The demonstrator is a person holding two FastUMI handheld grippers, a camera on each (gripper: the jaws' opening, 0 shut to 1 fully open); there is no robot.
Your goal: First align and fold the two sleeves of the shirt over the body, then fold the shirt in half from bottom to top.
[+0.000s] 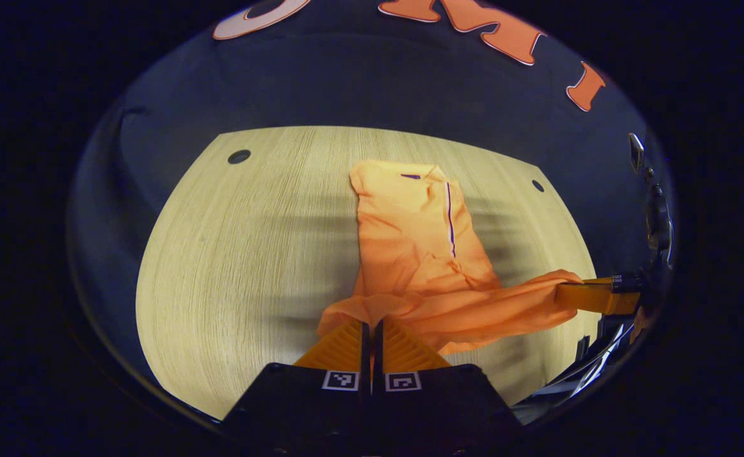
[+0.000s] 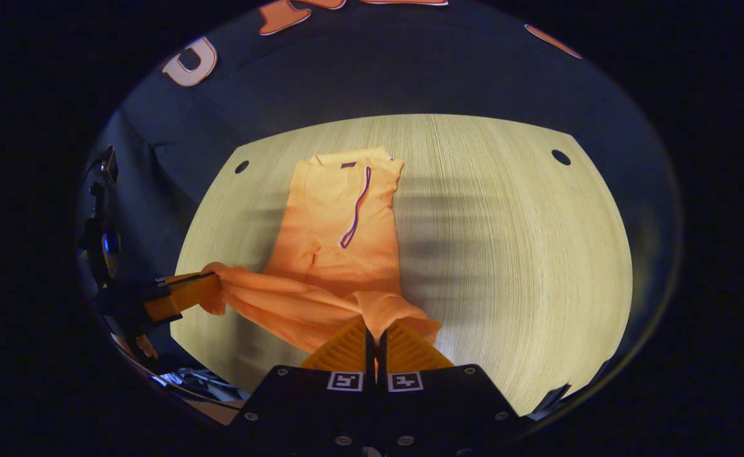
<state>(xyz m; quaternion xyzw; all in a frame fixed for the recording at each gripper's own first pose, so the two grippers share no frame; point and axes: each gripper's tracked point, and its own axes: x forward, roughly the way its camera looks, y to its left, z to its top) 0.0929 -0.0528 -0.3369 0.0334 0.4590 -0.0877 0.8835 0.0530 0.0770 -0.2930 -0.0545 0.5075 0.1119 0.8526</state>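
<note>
The orange shirt [image 1: 413, 235] lies on the pale wooden table [image 1: 245, 266], collar end toward the far edge, already narrowed into a long strip with a thin dark line of trim running down it. Its near end is lifted off the wood and stretched between the two grippers as a sagging band of cloth. In the left gripper view, the left gripper [image 1: 372, 330] has its jaws pressed together on one bottom corner of the shirt, the fabric bunched right at the tips. In the right gripper view, the right gripper [image 2: 375, 331] is likewise clamped on the other bottom corner, its jaws nearly meeting with cloth between them. Two small dark holes [image 2: 560, 157] sit in the table's far corners.
</note>
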